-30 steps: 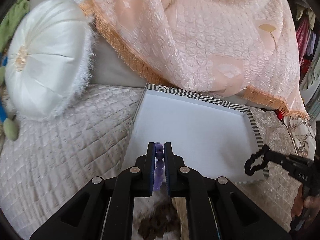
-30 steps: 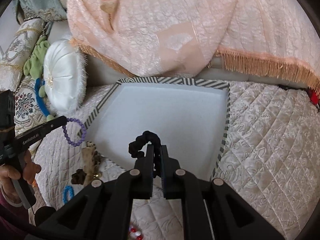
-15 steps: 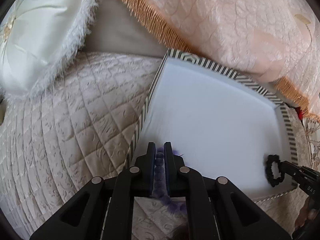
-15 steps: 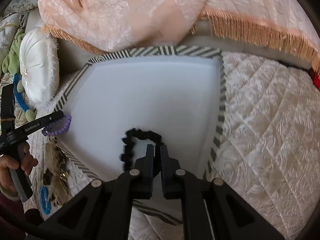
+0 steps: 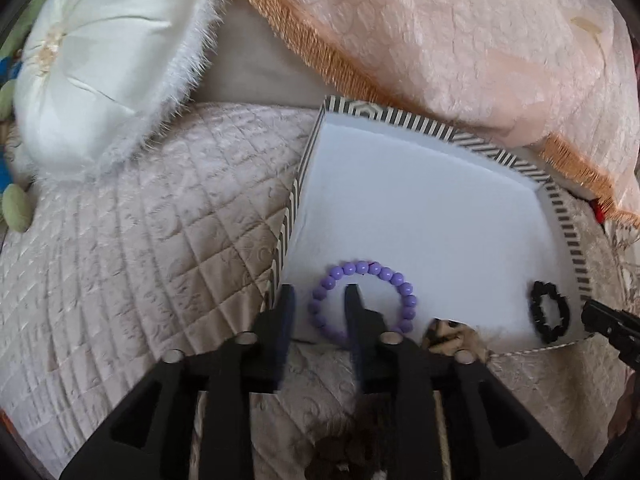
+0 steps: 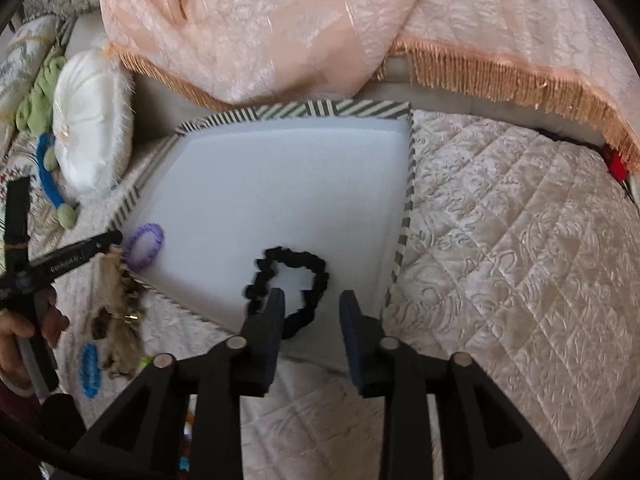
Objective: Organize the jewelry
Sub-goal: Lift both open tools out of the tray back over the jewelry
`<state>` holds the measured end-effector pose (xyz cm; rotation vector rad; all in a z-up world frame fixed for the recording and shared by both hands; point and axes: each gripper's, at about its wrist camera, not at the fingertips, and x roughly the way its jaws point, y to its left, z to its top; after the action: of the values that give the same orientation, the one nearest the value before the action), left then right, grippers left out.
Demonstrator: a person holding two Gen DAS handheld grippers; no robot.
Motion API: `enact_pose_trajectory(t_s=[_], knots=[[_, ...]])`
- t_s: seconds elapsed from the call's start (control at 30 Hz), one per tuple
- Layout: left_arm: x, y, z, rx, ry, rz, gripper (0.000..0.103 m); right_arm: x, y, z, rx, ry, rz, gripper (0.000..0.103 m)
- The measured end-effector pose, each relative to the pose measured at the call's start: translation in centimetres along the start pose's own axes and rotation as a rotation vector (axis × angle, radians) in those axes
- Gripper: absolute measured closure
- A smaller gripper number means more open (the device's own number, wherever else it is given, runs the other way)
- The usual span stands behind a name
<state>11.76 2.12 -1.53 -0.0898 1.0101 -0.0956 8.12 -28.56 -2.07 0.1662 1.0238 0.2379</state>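
Observation:
A white tray with a black-and-white striped rim [image 5: 436, 130] [image 6: 296, 110] lies on the quilted bed. A purple bead bracelet [image 5: 384, 274] [image 6: 145, 245] lies flat in its near left corner. My left gripper [image 5: 320, 294] is open, one finger inside the bracelet's ring, one outside it. A black bead bracelet [image 6: 304, 262] [image 5: 549, 316] lies flat at the tray's near right edge. My right gripper [image 6: 312, 300] is open just over its near side, gripping nothing. The left gripper also shows in the right wrist view [image 6: 108, 238], the right one in the left wrist view [image 5: 590, 312].
A beige and brown tasselled piece [image 6: 118, 304] [image 5: 454, 334] lies on the quilt by the tray's near left corner, with a blue bracelet [image 6: 90, 368] beside it. A white round cushion [image 5: 100, 56] sits at left. A peach fringed blanket [image 5: 440, 32] overhangs the tray's far side.
Both grippers have opened and let go. The purple bracelet and the black bracelet now lie flat on the tray, where before each was pinched between the fingers.

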Motion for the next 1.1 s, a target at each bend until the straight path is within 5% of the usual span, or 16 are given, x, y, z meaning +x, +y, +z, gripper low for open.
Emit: enact_pose_trajectory(t_s=[0.47, 1.1], knots=[[-10.3, -2.2, -5.3, 0.013, -0.216, 0.136, 0.085, -9.2, 7.1, -4.4, -0.102, -0.230, -0.058, 0.046], [-15.6, -4.4, -11.8, 0.012, -0.299, 0.149, 0.085, -12.6, 11.7, -9.5, -0.165, -0.278, -0.072, 0.033]])
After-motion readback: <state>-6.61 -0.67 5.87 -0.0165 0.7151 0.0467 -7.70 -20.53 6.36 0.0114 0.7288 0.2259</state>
